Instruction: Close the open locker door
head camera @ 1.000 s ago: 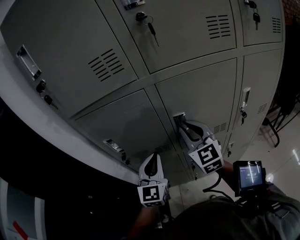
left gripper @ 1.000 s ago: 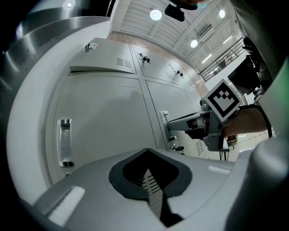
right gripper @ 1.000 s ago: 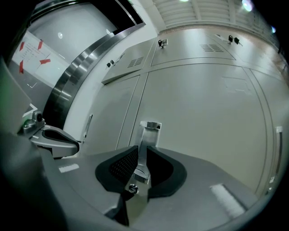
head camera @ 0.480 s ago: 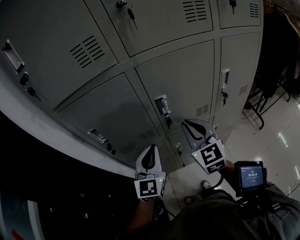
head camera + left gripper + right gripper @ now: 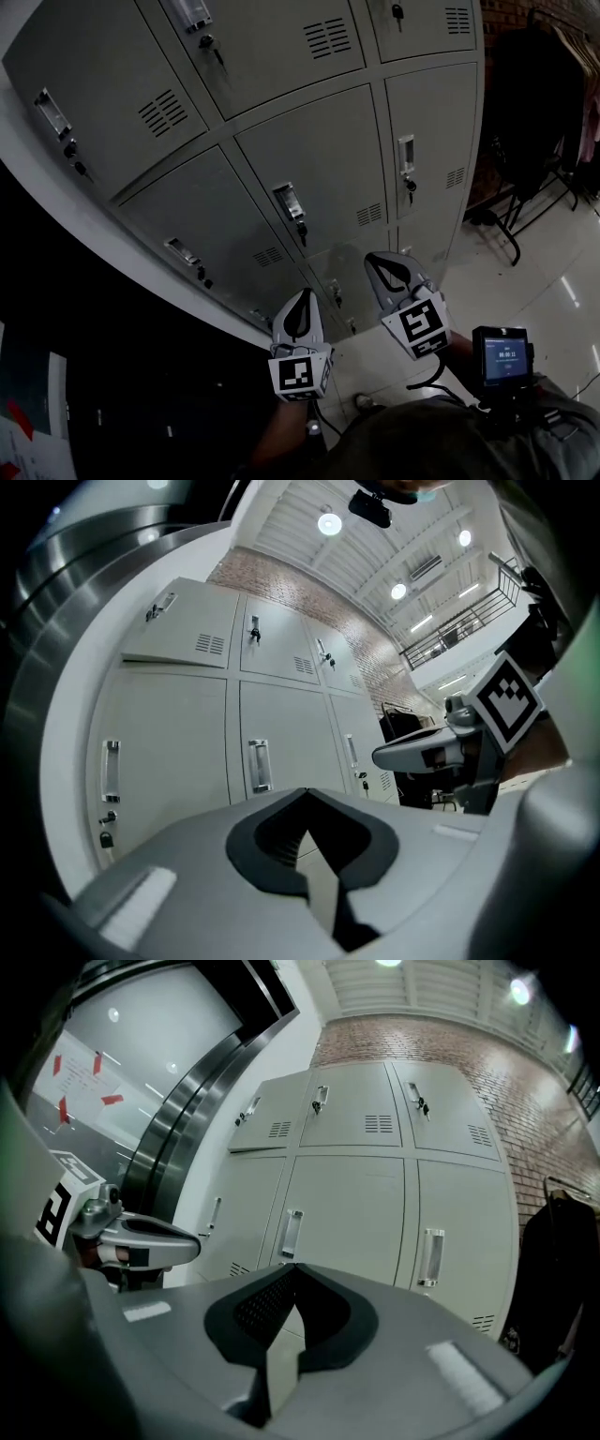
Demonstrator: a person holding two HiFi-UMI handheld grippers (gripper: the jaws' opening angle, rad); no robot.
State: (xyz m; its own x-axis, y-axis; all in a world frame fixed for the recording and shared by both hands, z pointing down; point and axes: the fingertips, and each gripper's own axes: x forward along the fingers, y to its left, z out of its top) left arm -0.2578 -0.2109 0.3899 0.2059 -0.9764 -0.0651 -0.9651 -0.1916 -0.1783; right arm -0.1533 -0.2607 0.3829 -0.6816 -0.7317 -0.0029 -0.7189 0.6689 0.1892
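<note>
Head view: doors on the lockers (image 5: 309, 159) all look flush — closing seems done. Your left gripper (image 5: 302, 294) and right gripper (image 5: 375, 261), both clenched empty, hang near the lockers; simply withdraw.

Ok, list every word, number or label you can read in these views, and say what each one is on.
No text here can be read.
Small screen, lower right of the head view: lit characters, too small to read.
Marker cubes, left and right: square patterns only, no words.
Pale panel with red marks: too blurred to read.
Locker doors: no numbers or labels visible.
</note>
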